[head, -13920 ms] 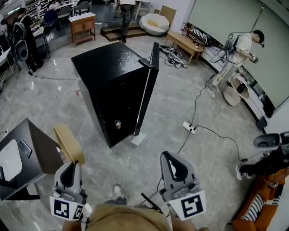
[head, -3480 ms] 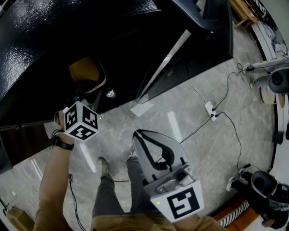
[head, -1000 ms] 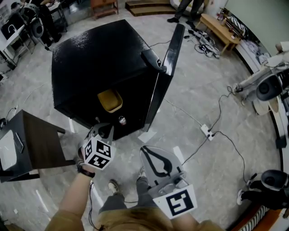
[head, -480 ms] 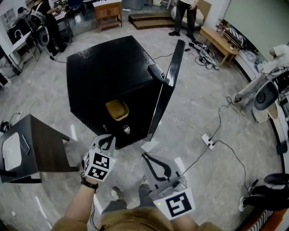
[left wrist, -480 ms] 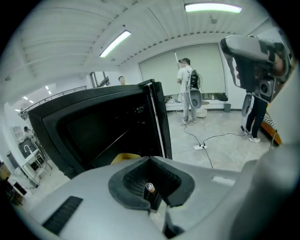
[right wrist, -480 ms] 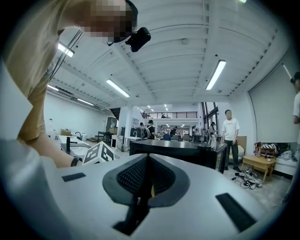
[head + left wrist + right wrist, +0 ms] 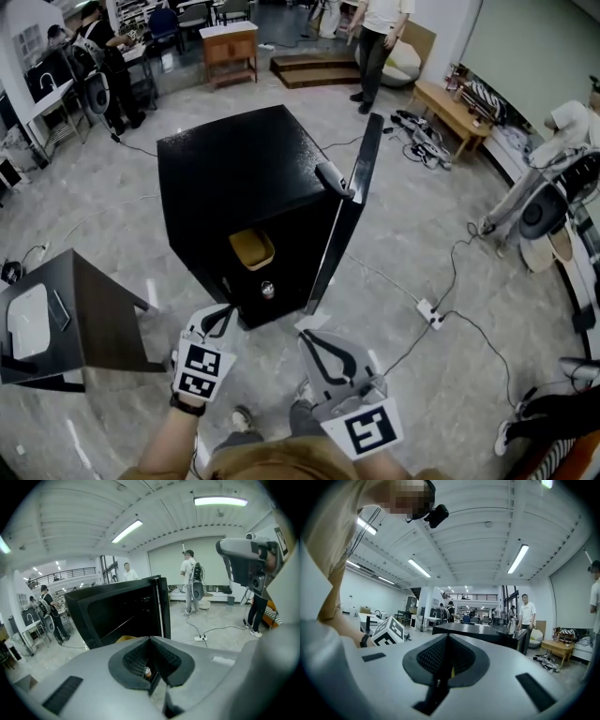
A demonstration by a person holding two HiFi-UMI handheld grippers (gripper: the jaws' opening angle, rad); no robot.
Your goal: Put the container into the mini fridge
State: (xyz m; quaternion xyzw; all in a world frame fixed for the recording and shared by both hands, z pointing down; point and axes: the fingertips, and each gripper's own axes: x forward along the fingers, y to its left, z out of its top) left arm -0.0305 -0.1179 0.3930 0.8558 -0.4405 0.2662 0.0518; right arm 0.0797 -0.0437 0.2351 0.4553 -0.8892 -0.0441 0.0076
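The container (image 7: 251, 247) sits on a shelf inside the fridge (image 7: 234, 159), just behind the front edge, with the door (image 7: 352, 202) swung wide to the right, so I judge the placing done and only the door left to deal with. My left gripper (image 7: 218, 314) hangs low in front of the opening, well apart from the container, and its own view shows the left gripper (image 7: 150, 639) with jaws pressed together on nothing. The right gripper (image 7: 314, 339) waits beside it over the floor; the right gripper (image 7: 447, 637) is likewise closed and empty, held back because it has no load. Nearly fourteen seconds ago the container was clamped in the left jaws and the shelf was bare. A few seconds ago the left gripper was right at the container inside the fridge. It has now pulled clear, and my viewpoint has backed away.
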